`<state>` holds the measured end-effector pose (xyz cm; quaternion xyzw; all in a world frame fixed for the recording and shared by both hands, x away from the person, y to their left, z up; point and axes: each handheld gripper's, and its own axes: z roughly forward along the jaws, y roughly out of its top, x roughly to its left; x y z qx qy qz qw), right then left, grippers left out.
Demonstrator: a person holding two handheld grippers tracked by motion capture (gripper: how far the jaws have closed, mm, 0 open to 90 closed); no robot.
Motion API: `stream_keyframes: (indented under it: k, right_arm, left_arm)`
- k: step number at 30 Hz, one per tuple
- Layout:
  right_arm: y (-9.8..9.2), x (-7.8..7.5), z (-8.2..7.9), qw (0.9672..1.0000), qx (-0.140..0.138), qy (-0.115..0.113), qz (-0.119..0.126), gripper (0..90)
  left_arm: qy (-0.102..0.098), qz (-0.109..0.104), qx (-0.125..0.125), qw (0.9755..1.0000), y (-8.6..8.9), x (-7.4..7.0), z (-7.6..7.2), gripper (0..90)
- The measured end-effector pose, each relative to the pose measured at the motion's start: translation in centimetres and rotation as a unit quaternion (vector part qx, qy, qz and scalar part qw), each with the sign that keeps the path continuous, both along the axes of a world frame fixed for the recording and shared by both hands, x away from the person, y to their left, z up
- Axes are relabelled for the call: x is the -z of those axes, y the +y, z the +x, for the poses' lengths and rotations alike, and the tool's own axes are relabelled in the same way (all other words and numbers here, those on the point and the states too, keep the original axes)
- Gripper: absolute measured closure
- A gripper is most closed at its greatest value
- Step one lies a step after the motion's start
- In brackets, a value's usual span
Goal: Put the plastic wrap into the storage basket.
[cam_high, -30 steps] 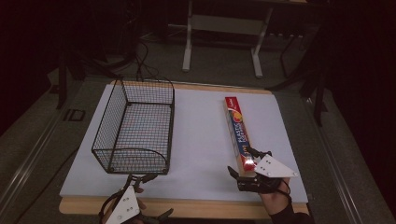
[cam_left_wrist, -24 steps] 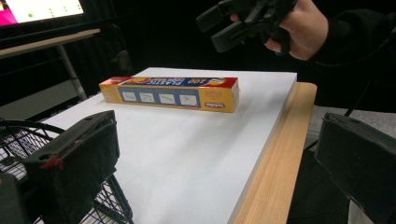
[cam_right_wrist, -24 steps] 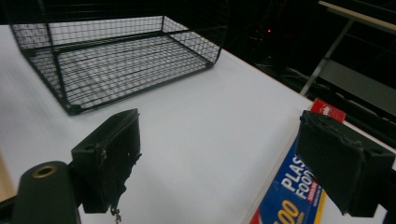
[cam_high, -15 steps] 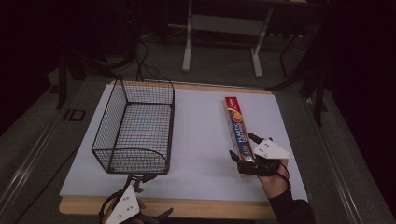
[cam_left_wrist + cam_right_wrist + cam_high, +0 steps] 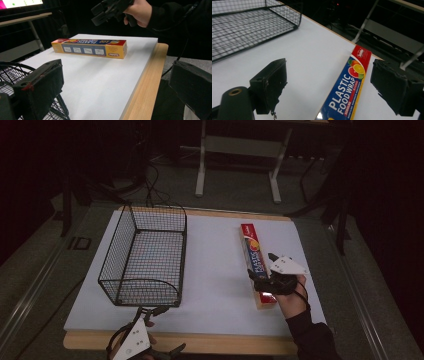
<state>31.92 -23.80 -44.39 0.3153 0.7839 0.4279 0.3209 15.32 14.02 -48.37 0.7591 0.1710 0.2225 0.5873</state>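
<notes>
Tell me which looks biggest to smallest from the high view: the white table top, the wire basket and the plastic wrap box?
1. White table top
2. Wire basket
3. Plastic wrap box, long but thin

- High view: a fixed camera above the near edge looks forward and down, taking in the whole white table (image 5: 215, 270), the wire basket (image 5: 145, 257) at left, the plastic wrap box (image 5: 256, 262) at right.
- Left gripper view: low at the near corner beside the basket (image 5: 15, 75), looking across the tabletop to the box (image 5: 90, 48) and the right gripper (image 5: 110, 11) above it.
- Right gripper view: close over the box (image 5: 347, 92), facing the table's far edge, basket (image 5: 249, 27) at upper left.
- All three views share the box and basket.
</notes>
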Motion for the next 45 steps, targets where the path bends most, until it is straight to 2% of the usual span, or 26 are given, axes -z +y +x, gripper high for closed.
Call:
stream_keyframes:
  k: [5,10,12,16,26,31,35,37,41,45]
  right_arm:
    - [0.4,0.4,1.7,0.9997,0.004,0.024,-0.001,13.7]
    - [1.0,0.7,3.0,0.9994,0.015,0.026,-0.017,13.6]
    - [1.1,0.7,3.5,0.9994,0.018,0.027,-0.016,13.7]
    - [1.1,0.5,4.7,0.9986,0.024,0.045,-0.013,14.0]
    - [0.8,0.7,7.5,0.995,0.064,0.077,-0.004,13.2]
    - [0.9,1.0,8.6,0.9909,0.084,0.105,-0.007,13.0]
    - [1.0,1.2,9.3,0.9894,0.089,0.114,-0.014,13.9]
    - [1.0,1.4,9.7,0.9855,0.1,0.135,-0.021,13.9]
    - [1.0,1.7,10.4,0.9786,0.115,0.17,-0.02,11.9]
    - [1.1,1.9,11.1,0.9722,0.128,0.194,-0.03,10.8]
  left_arm:
    - [0.001,0.001,0.002,1.0,-0.1,0.0,-0.1,0.2]
    - [0.001,0.003,0.004,1.0,-0.1,0.0,-0.1,0.2]
    - [0.001,0.002,0.004,1.0,-0.1,0.0,-0.1,0.2]
    - [0.002,0.002,0.004,1.0,-0.1,0.0,-0.1,0.2]
    - [0.002,0.003,0.005,1.0,-0.1,0.0,-0.1,0.2]
    - [0.002,0.005,0.006,1.0,-0.1,0.0,-0.1,0.2]
    - [0.003,0.002,0.006,1.0,-0.1,0.0,-0.1,0.2]
    - [0.004,0.002,0.007,1.0,-0.1,0.0,-0.1,0.2]
    - [0.005,0.003,0.008,1.0,-0.1,0.0,-0.1,0.2]
    - [0.007,0.001,0.008,0.9999,-0.1,0.0,0.0,0.2]
